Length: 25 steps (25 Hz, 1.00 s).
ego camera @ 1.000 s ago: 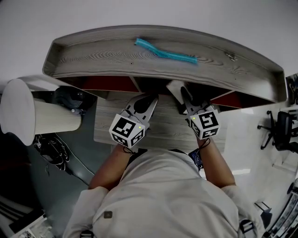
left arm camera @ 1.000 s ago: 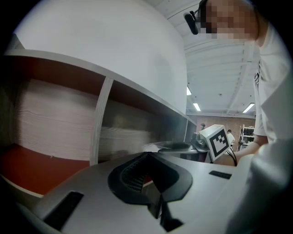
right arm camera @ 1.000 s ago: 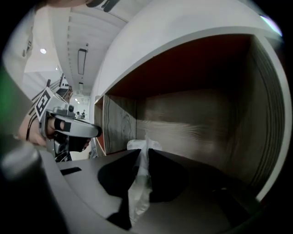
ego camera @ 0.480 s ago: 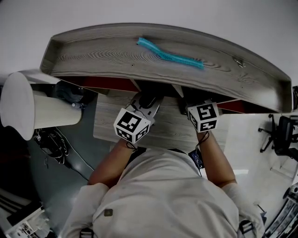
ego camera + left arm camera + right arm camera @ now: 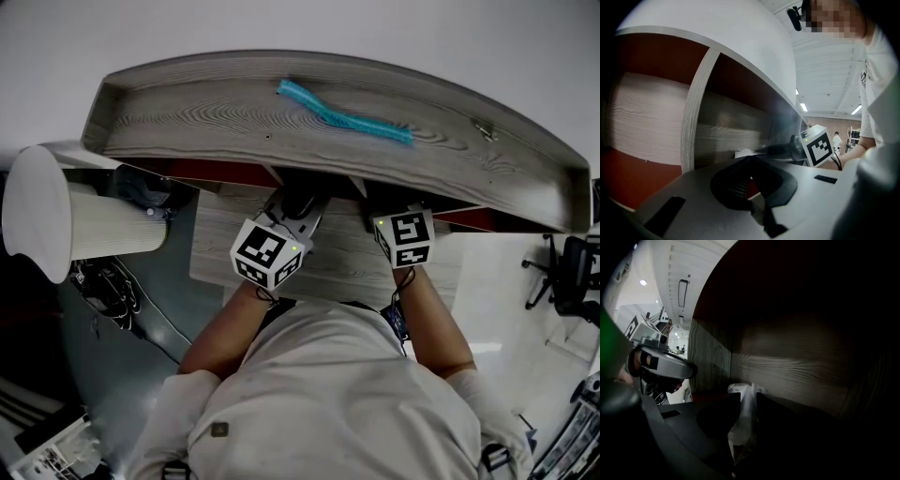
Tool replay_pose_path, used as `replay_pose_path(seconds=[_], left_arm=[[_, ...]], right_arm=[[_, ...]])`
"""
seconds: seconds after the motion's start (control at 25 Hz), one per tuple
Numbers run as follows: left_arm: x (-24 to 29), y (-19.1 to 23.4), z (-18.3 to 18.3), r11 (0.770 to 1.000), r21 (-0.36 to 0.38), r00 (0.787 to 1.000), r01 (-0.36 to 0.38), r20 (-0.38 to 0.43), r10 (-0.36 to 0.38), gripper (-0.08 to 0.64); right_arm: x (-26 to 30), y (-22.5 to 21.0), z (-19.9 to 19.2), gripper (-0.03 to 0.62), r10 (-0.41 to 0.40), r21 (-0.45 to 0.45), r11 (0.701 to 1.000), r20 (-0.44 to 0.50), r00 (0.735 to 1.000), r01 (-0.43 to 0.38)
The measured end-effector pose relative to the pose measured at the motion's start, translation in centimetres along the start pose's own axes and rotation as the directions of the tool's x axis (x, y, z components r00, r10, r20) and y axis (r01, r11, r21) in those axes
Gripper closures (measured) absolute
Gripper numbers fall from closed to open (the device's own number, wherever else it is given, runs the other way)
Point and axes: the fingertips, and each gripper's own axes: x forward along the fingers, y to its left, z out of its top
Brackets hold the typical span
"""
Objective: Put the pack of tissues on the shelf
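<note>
The white pack of tissues (image 5: 743, 392) stands in a dark shelf compartment against the wood-grain back wall. It sits between the jaws of my right gripper (image 5: 747, 404), which have just been opening; the pads look eased off it. The left gripper view shows the pack (image 5: 745, 153) as a pale patch beyond my left gripper (image 5: 751, 161), whose fingers meet with nothing in them. From the head view both marker cubes (image 5: 270, 255) (image 5: 405, 239) show; the jaws reach under the shelf's top board (image 5: 234, 112), which hides the pack.
A turquoise ribbed strip (image 5: 342, 112) lies on the top board. An upright divider (image 5: 696, 117) splits the compartments, with red panels behind. The lower wooden board (image 5: 347, 267) juts out under my hands. A white cylinder (image 5: 66, 225) stands left, an office chair (image 5: 570, 272) right.
Both grippers have pushed forward under the top board. The white pack, seen ahead of the right gripper a second ago, is now hidden in the head view.
</note>
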Motion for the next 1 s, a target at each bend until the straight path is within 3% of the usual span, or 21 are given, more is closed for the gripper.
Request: replay_pose_path(seconds=[0.4, 1.0], left_arm=[[-0.6, 0.0, 0.3, 1.000, -0.001, 1.000, 0.003, 0.013, -0.003, 0.544], [-3.7, -1.4, 1.1, 0.999, 0.020, 0.998, 0.042, 0.041, -0.043, 0.544]], right_arm=[[-0.8, -0.8, 1.6, 0.374, -0.038, -0.023, 0.999, 0.057, 0.998, 0.039], [-4.3, 0.4, 3.3, 0.351, -0.113, -0.038, 0.992, 0.090, 0.990, 0.117]])
